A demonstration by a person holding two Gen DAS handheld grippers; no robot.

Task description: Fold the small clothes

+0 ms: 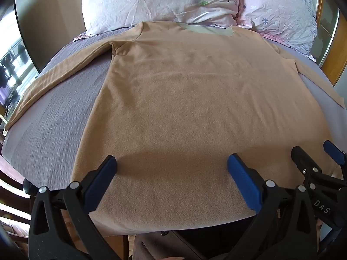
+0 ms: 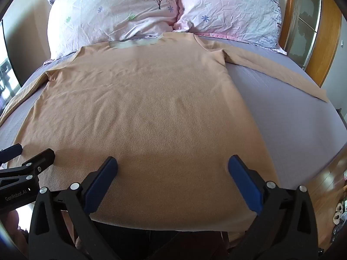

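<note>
A tan long-sleeved shirt (image 1: 190,99) lies spread flat on the bed, collar toward the pillows, sleeves stretched out to both sides; it also shows in the right wrist view (image 2: 151,108). My left gripper (image 1: 171,162) is open, its blue fingers hovering over the left part of the hem. My right gripper (image 2: 172,162) is open over the right part of the hem. Each gripper shows in the other's view: the right gripper (image 1: 314,151) at the right edge, the left gripper (image 2: 28,151) at the left edge. Neither holds the cloth.
The shirt lies on a lilac bedsheet (image 1: 54,117). Two floral pillows (image 2: 121,10) stand at the head of the bed. A wooden headboard frame (image 2: 325,32) is at the right. The bed's near edge runs just under my grippers, with wooden floor (image 2: 325,186) at the lower right.
</note>
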